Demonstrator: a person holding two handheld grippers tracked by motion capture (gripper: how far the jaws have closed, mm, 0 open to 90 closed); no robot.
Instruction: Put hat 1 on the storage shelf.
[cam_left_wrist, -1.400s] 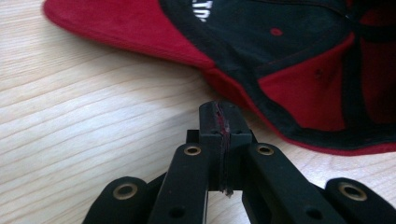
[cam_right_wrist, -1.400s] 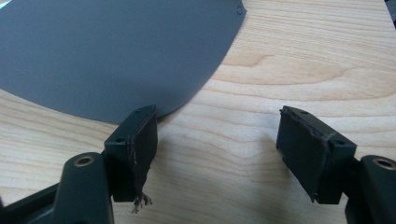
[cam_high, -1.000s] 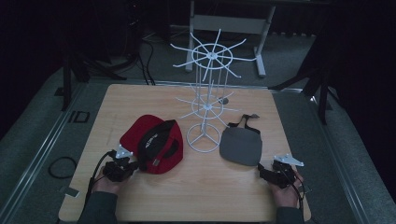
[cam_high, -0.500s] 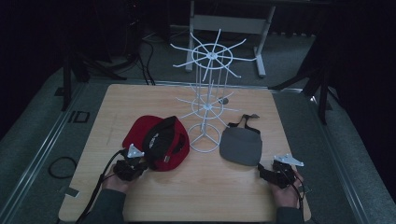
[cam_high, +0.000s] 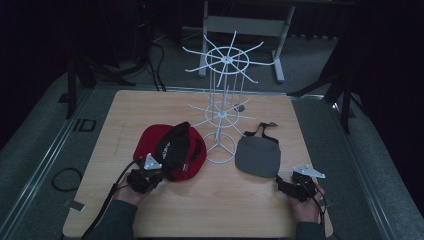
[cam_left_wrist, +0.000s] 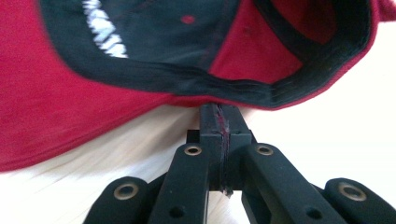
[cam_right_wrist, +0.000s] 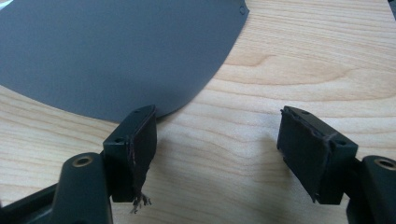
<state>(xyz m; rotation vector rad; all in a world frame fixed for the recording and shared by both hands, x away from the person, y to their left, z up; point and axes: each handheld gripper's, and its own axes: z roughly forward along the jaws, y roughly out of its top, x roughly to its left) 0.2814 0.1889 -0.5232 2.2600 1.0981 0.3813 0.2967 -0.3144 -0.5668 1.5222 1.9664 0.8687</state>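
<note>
Your left hand-held gripper sits at the near left of the bench, its jaws pressed fully together in the left gripper view, with their tips right at the black-trimmed edge of the red cap; whether any fabric is pinched between them you cannot tell from that view. Your left hand comes in from the bottom edge behind it, forearm angled slightly inward, the cable trailing back along your sleeve. Your right hand-held gripper rests at the near right of the bench with its jaws spread wide and nothing between them but bare wood; the tip of one jaw lies just at the rounded edge of the grey pouch. Your right hand holds it low, close to the bench's front edge. A little farther out, the cap lies upside down, its dark lining showing, left of centre, and the pouch lies flat to the right, its black strap at the far end. Between them stands a white wire rack, its ring base just beside the cap. Beyond the bench, a grey floor carries dark cables.
</note>
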